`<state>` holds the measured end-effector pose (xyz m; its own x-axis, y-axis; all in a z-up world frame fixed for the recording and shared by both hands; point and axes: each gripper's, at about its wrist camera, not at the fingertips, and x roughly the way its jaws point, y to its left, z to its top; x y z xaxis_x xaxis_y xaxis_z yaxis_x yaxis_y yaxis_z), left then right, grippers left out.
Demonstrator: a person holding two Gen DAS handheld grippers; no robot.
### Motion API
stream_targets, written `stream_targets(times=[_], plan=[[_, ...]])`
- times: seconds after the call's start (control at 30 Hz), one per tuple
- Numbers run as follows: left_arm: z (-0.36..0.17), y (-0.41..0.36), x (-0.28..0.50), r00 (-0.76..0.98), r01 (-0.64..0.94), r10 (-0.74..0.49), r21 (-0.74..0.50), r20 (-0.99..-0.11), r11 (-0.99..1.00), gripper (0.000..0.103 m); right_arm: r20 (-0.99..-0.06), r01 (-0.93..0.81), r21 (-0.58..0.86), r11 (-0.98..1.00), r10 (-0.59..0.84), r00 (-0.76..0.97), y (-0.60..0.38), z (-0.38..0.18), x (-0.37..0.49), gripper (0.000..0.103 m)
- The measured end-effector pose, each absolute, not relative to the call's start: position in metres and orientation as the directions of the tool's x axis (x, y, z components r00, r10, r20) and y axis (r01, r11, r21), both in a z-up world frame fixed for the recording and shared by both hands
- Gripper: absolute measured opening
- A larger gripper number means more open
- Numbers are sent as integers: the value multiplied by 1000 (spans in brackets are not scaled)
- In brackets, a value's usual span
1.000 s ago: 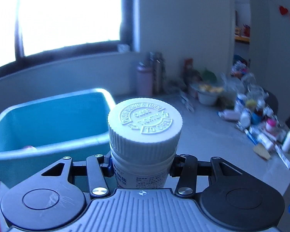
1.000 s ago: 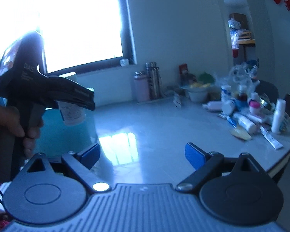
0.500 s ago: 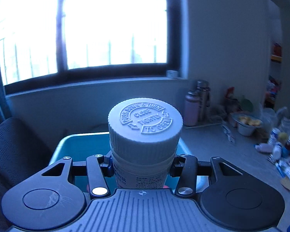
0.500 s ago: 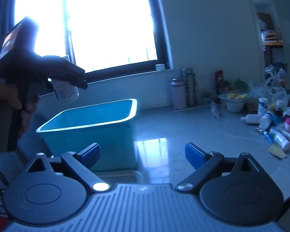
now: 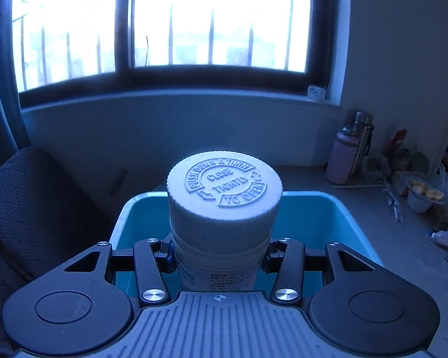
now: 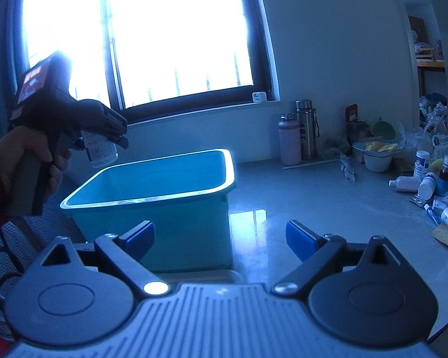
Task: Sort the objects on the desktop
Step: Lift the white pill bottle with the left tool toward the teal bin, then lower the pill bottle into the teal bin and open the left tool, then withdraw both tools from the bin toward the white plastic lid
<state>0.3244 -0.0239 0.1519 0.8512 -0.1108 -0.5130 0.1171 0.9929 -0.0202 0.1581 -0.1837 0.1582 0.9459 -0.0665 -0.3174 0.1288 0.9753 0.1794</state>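
Leftmost, a white pill bottle [image 5: 224, 208] is clamped upright between the left gripper [image 5: 219, 258] fingers, held above the teal bin [image 6: 176, 208] at its ten o'clock corner. Rightward, the right gripper [image 6: 221, 234] is held with fingers spread apart, nothing between them.

left gripper [image 5: 219, 258] clamped on white pill bottle [image 5: 224, 208], cap up. Teal bin [image 5: 343, 208] directly behind/below it; pink flask [image 5: 342, 156] far right.
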Motion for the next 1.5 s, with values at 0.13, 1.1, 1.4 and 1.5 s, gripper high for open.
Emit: stream_targets(times=[0.13, 1.1, 1.4, 1.5], plan=[[127, -17, 352, 812, 108, -103, -24, -574, 994, 49, -324, 143, 171, 975, -81, 942, -179, 157, 167, 95], [75, -33, 392, 736, 134, -110, -16, -668, 991, 75, -407, 148, 170, 974, -67, 911, -166, 144, 199, 95], [87, -25, 386, 755, 114, -96, -15, -649, 993, 75, -407, 136, 166, 977, -58, 911, -166, 146, 200, 95], [92, -22, 383, 762, 108, -90, -10, -642, 994, 75, -403, 133, 164, 977, -56, 914, -165, 148, 199, 95]])
